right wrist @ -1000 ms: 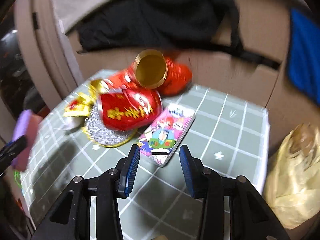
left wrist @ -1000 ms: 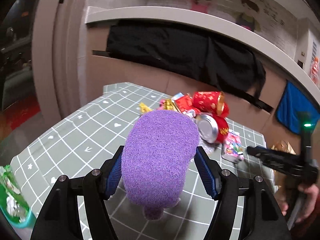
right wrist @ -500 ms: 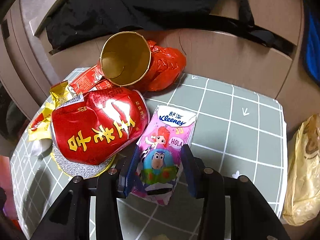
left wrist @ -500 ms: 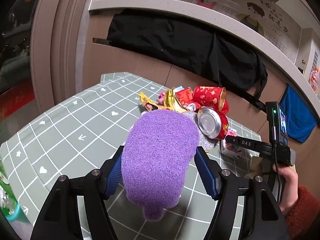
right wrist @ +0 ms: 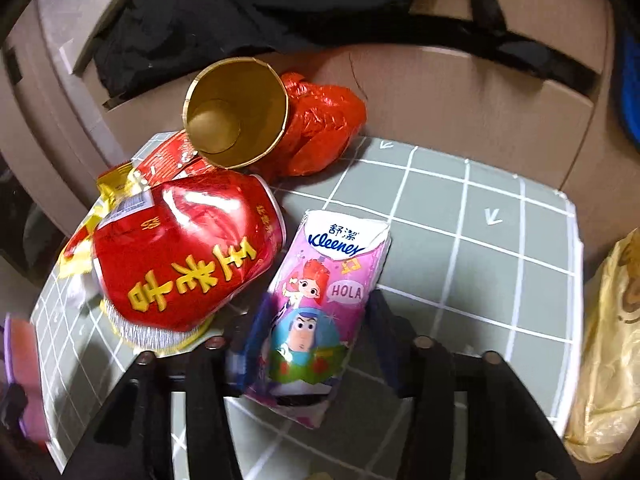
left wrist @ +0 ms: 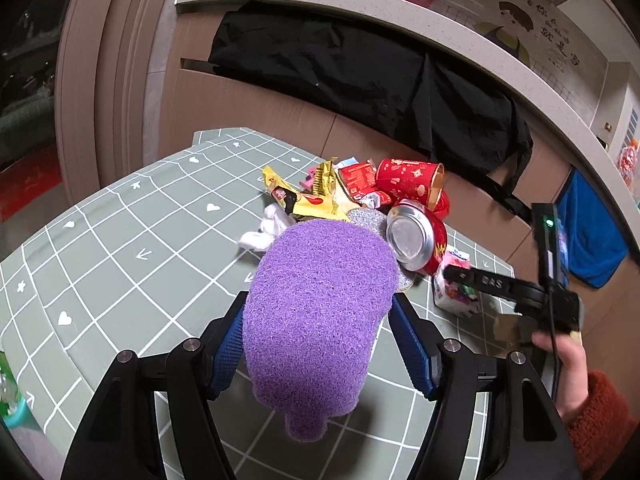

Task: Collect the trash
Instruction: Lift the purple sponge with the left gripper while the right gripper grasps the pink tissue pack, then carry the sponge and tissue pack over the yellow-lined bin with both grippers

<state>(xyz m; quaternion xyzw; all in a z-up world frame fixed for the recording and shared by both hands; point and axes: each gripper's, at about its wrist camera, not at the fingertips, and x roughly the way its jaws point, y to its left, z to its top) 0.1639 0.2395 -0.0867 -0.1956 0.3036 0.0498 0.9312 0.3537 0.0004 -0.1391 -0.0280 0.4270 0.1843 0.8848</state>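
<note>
My left gripper [left wrist: 318, 304] is shut on a purple scrub sponge [left wrist: 320, 320] above the grid-patterned table [left wrist: 120, 260]. Behind it lies a trash pile: a dented red can [left wrist: 416, 240], a red paper cup [left wrist: 412, 180] on its side, yellow wrappers [left wrist: 316, 200] and a white crumpled tissue [left wrist: 268, 228]. My right gripper [right wrist: 316, 308] straddles a pink Kleenex tissue pack [right wrist: 324, 280]. Its jaws are closing and the pads press on the pack's long sides. The can [right wrist: 180, 252] lies just left of the pack, and the cup [right wrist: 236, 116] and a red plastic bag [right wrist: 320, 128] lie behind.
A yellow plastic bag [right wrist: 608, 340] hangs off the table's right edge [right wrist: 576, 240]. A black garment [left wrist: 360, 72] drapes the cabinet behind, with a blue cloth [left wrist: 592, 232] to its right. A green item [left wrist: 8, 392] sits at the table's near left corner. A silver disc [right wrist: 148, 332] lies under the can.
My right gripper moved forward and down over the tissue pack, which now sits between its fingers. The left gripper stayed nearly still with the sponge.
</note>
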